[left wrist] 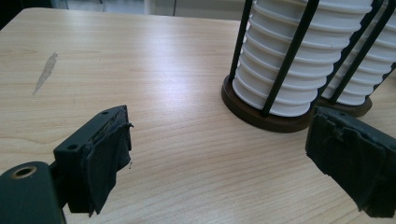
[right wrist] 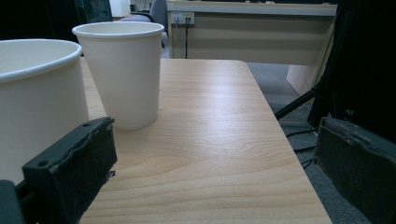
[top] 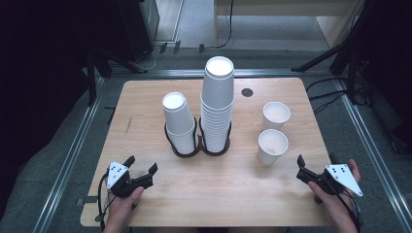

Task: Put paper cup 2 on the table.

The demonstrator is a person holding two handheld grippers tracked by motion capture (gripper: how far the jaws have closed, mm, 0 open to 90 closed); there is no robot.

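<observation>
A light wooden desk [top: 160, 204] with rounded corners is carrying all the items. Two upside-down stacks of white paper cups are standing side by side at its centre, each in a dark round-based holder with thin black uprights: the shorter stack [top: 178, 121] on the left and the taller stack [top: 217, 102] touching distance to its right. A small black disc [top: 247, 92] is lying on the desk behind the tall stack. A pale scuff mark [left wrist: 45, 72] is showing on the wood left of the holders.

Two loose paper cups are standing upright and open-mouthed on the right half of the desk, one behind the other and just apart. The near cup [top: 272, 146] is the closest item to the right gripper [top: 316, 165]; the far cup [top: 276, 115] is standing just behind it. Both are plain white, tapered, with rolled rims and a matt surface.

The right gripper is resting low near the desk's right front edge, its jaws standing wide apart and holding nothing; in the right gripper view the near cup [right wrist: 37, 102] is sitting just beyond its left jaw, with nothing between them.

The left gripper [top: 141, 167] is sitting near the front left, jaws likewise spread and empty, pointing towards the base of the shorter stack's holder [left wrist: 261, 116]. Its pads are showing worn, ragged black padding.
</observation>
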